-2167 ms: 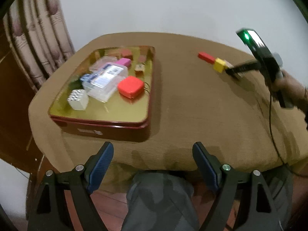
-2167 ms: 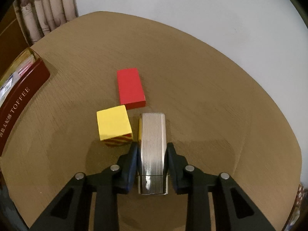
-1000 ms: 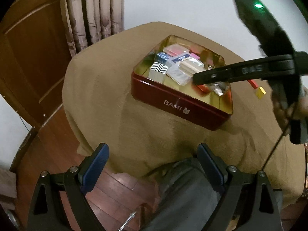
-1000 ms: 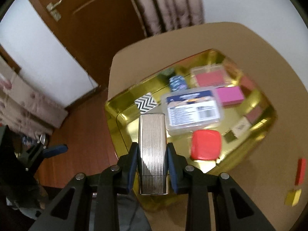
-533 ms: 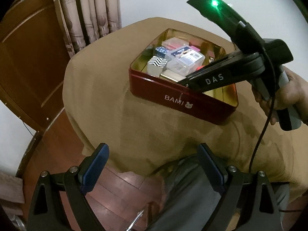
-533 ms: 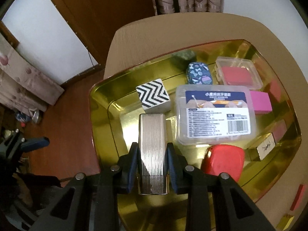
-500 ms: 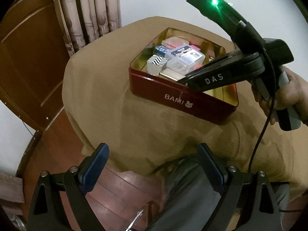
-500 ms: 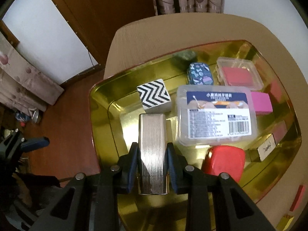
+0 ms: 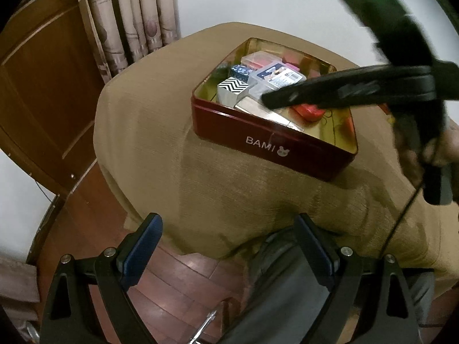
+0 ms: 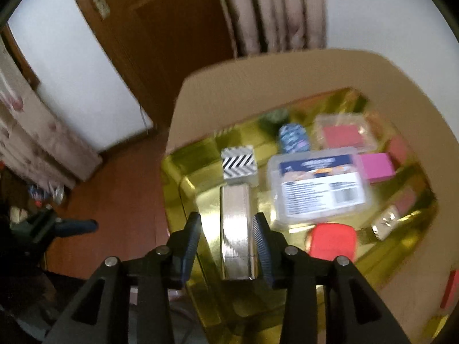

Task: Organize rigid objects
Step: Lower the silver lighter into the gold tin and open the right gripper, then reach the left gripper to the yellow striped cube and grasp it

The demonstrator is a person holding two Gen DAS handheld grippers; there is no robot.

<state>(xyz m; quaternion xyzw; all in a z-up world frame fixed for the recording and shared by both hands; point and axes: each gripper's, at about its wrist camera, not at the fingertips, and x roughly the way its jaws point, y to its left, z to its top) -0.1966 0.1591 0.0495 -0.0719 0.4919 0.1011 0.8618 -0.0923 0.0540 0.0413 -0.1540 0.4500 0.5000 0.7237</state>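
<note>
Several boxes crowding red gold-lined tin (image 10: 183,177): ribbed silver metal case (image 10: 236,229) lying inside between opening right gripper (image 10: 228,243) pads, untouched, beside zigzag-patterned cube (image 10: 239,163). Left gripper (image 9: 228,246) spread wide, empty.

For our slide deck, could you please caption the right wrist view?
Right tongs opening around the silver ribbed case, set in the gold tin beside the zigzag block.

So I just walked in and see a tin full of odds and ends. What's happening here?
A person is sorting small things into a red tin with a gold inside on a brown-covered table. The right gripper has set a ribbed silver metal case in the tin beside a black-and-white zigzag cube, and its jaws are opening, with visible gaps either side of the case. The left gripper hangs open and empty by the table's edge.
</note>
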